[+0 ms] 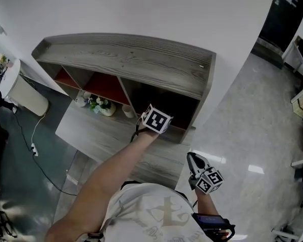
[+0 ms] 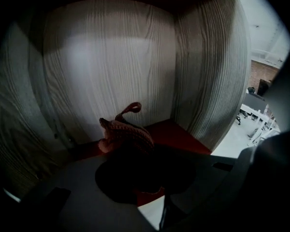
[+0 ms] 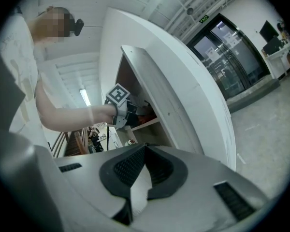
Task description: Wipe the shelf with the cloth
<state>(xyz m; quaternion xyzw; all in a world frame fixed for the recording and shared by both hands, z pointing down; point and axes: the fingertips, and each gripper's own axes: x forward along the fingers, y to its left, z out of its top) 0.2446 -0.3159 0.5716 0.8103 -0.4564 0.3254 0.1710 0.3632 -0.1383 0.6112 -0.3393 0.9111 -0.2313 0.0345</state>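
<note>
Pink knitted cloth [image 2: 127, 131], clamped in left hand-held gripper [image 2: 131, 153], inside shelf's [image 1: 136, 60] red-floored compartment [image 2: 176, 132].

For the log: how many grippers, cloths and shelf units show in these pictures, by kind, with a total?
Grippers: 2 (left gripper shut on the cloth inside a compartment; right gripper shut, holding nothing)
Cloth: 1, a reddish knit
Shelf: 1, grey wood grain
Total: 4

The right compartment [image 2: 180, 132] of the shelf [image 1: 126, 59] is narrow: its back wall [image 2: 106, 66] and side wall [image 2: 208, 71] stand close around the cloth [image 2: 125, 132]. Small pots [image 1: 105, 107] stand at the front of the middle compartment. The floor [image 1: 252, 135] to the right of the shelf is open.
</note>
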